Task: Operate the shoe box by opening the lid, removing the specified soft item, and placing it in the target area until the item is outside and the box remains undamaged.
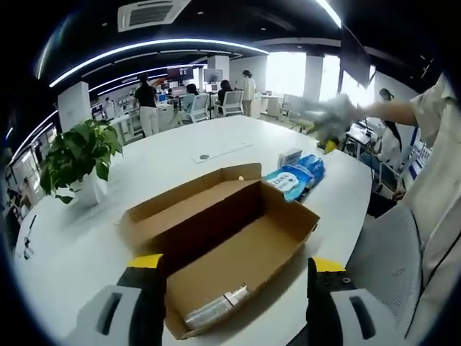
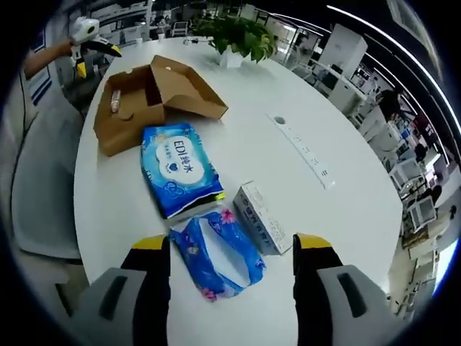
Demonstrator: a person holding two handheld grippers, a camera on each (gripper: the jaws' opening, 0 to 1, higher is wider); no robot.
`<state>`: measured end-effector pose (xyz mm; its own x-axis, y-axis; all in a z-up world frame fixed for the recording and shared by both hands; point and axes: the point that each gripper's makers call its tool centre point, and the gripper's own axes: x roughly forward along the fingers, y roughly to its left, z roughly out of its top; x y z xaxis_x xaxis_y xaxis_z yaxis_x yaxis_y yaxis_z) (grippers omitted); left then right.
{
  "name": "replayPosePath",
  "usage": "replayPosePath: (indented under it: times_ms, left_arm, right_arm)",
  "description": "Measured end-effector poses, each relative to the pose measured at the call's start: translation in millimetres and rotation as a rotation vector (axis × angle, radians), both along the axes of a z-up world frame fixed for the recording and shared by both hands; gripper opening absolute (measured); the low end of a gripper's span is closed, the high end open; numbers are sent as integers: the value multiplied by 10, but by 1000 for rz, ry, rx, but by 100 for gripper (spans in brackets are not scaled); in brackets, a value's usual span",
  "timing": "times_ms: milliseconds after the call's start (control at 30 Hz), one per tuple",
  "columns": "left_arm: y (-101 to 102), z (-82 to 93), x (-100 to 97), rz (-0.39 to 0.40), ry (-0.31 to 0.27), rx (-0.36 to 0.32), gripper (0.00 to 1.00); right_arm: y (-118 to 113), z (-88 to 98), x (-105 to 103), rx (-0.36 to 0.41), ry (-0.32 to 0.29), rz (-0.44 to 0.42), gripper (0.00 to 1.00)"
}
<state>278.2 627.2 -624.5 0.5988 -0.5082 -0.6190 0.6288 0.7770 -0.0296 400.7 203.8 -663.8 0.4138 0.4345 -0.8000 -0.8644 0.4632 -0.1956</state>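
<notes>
While both grippers' fingers gape empty, the tissue pack (image 2: 216, 254) lies between the right gripper (image 2: 232, 270) fingers.

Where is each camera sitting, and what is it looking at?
Left gripper view: rides on the left gripper, low at the table edge, looking into the open shoe box; its open jaws, a sleeve and the blurred right gripper show.
Right gripper view: rides on the right gripper, looking down at the blue tissue pack, wipes pack and small white box; its open jaws and the left gripper show.
Shared: shoe box, wipes pack, plant.
</notes>
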Motion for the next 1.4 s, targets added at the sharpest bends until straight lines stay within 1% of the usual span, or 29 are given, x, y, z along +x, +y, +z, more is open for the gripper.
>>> replayPosePath:
  times_ms: [67,133,233,367,433,533,600,700,900,967,1033,1133,1233,1300,1400]
  left_arm:
    - [16,2,24,-43,-4,19,77]
    - [36,0,43,-59,4,29,74]
    - [74,-1,95,-83,16,44,74]
    - [102,-24,151,-129,36,65,74]
    - [118,-58,169,-156,48,86,74]
    - [140,-109,203,-192,58,119,73]
    - [162,-157,226,-210,76,138,73]
    - [202,-233,243,-247,98,183,72]
    - [237,-407,278,-334,149,245,72]
    - [233,-457,281,-376,155,259,71]
    - [227,-509,259,-423,176,273,69]
    - [264,-600,288,-484,192,332,69]
    - [256,-637,312,-511,202,345,69]
    - [240,-656,328,-539,210,345,71]
    - [244,-719,357,-574,237,365,72]
  right_arm:
    - [33,47,-90,28,-9,-17,71]
    - [49,69,-151,44,-15,-23,74]
    - [83,115,-253,77,-30,-41,78]
    - [136,187,-338,125,-58,-69,87]
    - [165,229,-392,150,-69,-86,91]
    - [188,285,-462,176,-86,-110,94]
    - [216,329,-521,202,-94,-127,96]
    - [229,351,-622,215,-97,-141,96]
    - [301,407,-793,258,-102,-172,96]
    - [341,427,-859,274,-104,-182,96]
    - [374,437,-934,287,-99,-186,96]
    - [412,447,-1047,307,-88,-197,96]
    - [450,454,-1143,320,-75,-203,96]
    - [470,449,-1212,314,-71,-201,96]
    - [488,441,-1288,310,-61,-200,96]
